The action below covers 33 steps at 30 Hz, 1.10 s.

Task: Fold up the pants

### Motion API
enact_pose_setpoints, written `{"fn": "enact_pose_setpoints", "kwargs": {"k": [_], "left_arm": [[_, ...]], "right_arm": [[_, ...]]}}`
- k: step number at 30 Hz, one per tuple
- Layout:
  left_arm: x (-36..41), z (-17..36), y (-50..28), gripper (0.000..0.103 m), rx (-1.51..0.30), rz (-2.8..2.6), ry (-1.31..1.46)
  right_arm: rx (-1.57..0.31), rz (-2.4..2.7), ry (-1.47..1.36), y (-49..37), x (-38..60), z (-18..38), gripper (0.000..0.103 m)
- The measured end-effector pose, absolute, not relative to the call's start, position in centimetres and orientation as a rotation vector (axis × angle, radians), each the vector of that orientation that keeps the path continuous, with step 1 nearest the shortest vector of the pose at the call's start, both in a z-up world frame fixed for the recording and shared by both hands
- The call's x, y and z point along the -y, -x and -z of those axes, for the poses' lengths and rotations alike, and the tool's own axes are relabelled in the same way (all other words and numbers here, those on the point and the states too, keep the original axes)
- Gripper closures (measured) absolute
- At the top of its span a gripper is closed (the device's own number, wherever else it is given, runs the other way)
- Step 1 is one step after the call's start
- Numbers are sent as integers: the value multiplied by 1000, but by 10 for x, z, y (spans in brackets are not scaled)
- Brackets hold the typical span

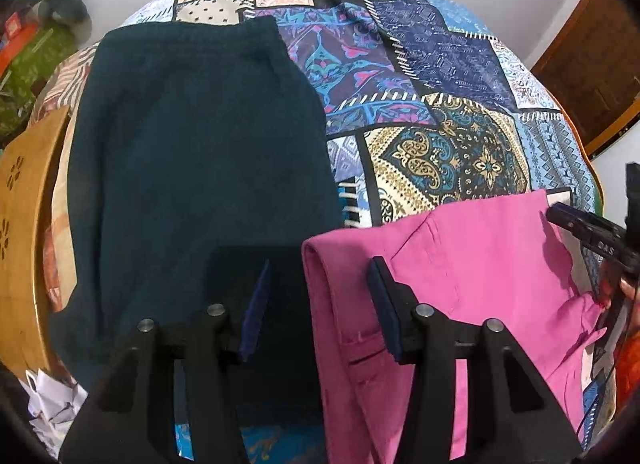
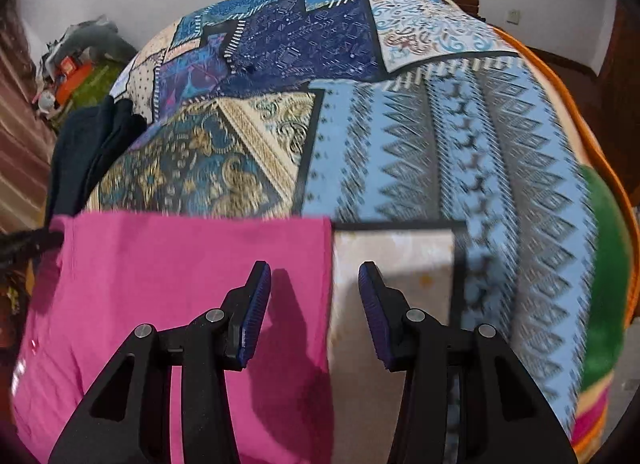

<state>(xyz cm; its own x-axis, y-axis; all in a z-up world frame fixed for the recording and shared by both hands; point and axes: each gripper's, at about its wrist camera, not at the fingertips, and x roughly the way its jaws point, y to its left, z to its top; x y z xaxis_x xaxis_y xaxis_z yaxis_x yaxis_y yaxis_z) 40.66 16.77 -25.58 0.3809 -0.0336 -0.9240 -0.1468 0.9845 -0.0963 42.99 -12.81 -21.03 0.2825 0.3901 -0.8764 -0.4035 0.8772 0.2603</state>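
Pink pants (image 1: 472, 284): lay on the patterned bedspread (image 1: 420, 75), at the near right of the left wrist view; folded over, with a rounded fold along the left edge and a straight far edge. In the right wrist view (image 2: 172, 284), filled the near left, right edge running straight toward the camera.
Dark pants (image 1: 200, 167): lay flat just beside the pink pair, on its left, waistband at the far end; reached further up the bed. Seen only as a dark bunched strip at the far left of the right wrist view (image 2: 88, 151).
Left gripper (image 1: 320, 304): was spread wide, nothing between the fingers; left finger over the dark pants, right finger over the pink pair, the gap over the seam where the two met.
Right gripper (image 2: 316, 316): was spread wide and held nothing; left finger above the pink cloth, right finger above bare bedspread, straddling the pants' right edge. Also showed in the left wrist view as a black shape at the pink pair's far right corner (image 1: 588, 236); touching or not, could not tell.
Wooden board (image 1: 20, 232): stood at the left edge of the bed.
Crumpled paper (image 1: 56, 404): lay below the board.
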Motion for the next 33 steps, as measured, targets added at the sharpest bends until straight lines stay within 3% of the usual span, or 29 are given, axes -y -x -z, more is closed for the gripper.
{"fn": "enact_pose_setpoints", "kwargs": {"k": [6, 8, 9, 10, 13, 27, 33], "left_arm": [[-152, 253, -404, 76, -1142, -74, 66], [-148, 253, -403, 79, -1130, -83, 28], [-146, 252, -403, 82, -1125, -89, 11], [-145, 250, -402, 87, -1120, -96, 1], [-146, 236, -398, 94, -1095, -97, -1], [-137, 161, -370, 95, -939, -135, -33], [-127, 145, -337, 96, -909, -123, -43]], "right_arm": [[-1152, -541, 185, -435, 95, 224, 63], [-1150, -551, 182, -436, 94, 225, 76], [-1151, -548, 177, -436, 94, 224, 94], [-1158, -542, 172, -436, 95, 224, 99], [-1150, -530, 193, -435, 96, 220, 100], [-877, -539, 109, -406, 124, 108, 101], [-829, -565, 128, -374, 140, 93, 101]]}}
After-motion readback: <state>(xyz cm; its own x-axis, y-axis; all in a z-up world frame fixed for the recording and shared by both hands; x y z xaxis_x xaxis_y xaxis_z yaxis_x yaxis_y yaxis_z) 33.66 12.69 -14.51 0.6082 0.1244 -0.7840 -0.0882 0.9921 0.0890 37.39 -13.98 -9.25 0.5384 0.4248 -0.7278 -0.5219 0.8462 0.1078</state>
